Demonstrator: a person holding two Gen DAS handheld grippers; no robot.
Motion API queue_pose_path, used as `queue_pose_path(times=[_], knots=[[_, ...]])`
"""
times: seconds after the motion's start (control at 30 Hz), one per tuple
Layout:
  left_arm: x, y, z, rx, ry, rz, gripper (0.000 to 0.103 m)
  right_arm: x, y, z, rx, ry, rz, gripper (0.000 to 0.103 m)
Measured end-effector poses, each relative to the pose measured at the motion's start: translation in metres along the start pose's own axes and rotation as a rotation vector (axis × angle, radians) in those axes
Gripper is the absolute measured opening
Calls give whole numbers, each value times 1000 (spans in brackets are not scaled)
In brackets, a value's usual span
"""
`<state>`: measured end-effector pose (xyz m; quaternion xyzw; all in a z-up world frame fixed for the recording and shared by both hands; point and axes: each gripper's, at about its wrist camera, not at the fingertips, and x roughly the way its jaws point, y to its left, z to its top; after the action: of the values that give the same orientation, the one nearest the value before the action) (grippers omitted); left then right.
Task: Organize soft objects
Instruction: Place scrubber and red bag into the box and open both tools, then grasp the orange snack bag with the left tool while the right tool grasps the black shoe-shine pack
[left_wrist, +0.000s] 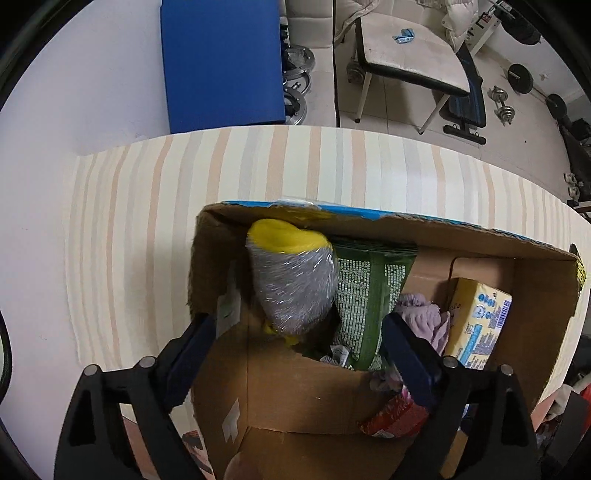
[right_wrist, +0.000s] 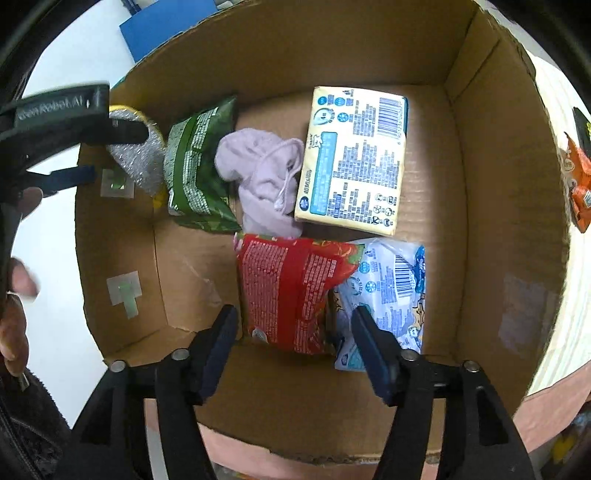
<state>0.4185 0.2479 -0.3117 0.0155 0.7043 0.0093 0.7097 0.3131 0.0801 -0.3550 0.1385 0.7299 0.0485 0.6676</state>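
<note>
While your left wrist view looks over the cardboard box (left_wrist: 480, 236) toward the striped table (left_wrist: 147, 221), a blue board (left_wrist: 221, 62) and a white chair (left_wrist: 413, 59) on the floor beyond, your right wrist view looks straight down into the box (right_wrist: 480, 184) and lays out nearly everything in it.

Your left gripper (left_wrist: 299, 343) has its jaws spread wide with nothing pressed between the dark blue pads (left_wrist: 406, 354). Just ahead of it, a silver tinsel-like bundle with a smooth yellow end (left_wrist: 295, 280) leans against the box's corner wall. Beside that stands a crinkled green packet (left_wrist: 362, 291), then a soft lilac cloth (left_wrist: 424, 317) and a corner of the pale yellow pack (left_wrist: 480, 314).

Your right gripper (right_wrist: 295, 336) is also open, gripping nothing. Its pads (right_wrist: 218, 343) straddle the near edge of a glossy red packet (right_wrist: 291, 291), apart from it. Only this view shows the white and blue plastic pack (right_wrist: 391, 284) lying against the red one. It also shows the flat, rectangular yellow pack (right_wrist: 358, 158) in full, with printed text and a barcode. The lilac cloth (right_wrist: 262, 173) is bunched, fuzzy, with a thin drawstring, between the green packet (right_wrist: 199, 166) and the yellow pack. Your left gripper (right_wrist: 70, 177) and a hand (right_wrist: 18, 273) appear at the left edge. An orange wrapper (right_wrist: 576, 177) lies outside the box on the table.
</note>
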Motion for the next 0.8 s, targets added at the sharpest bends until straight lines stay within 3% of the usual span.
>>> queue_pose_path(times=[0.1,0.2,0.8], knots=[[-8,0,-8,-2,-11,-21,101,-5,2,-6,-12,-6,0,95],[-18,-1,-23,1,-39,-29,101,-14,4,-14,-36,-18,-24,102],[-115,-20,-163,10,-296,-34,101,-113,-15,-78,-108,-236,-130,103]])
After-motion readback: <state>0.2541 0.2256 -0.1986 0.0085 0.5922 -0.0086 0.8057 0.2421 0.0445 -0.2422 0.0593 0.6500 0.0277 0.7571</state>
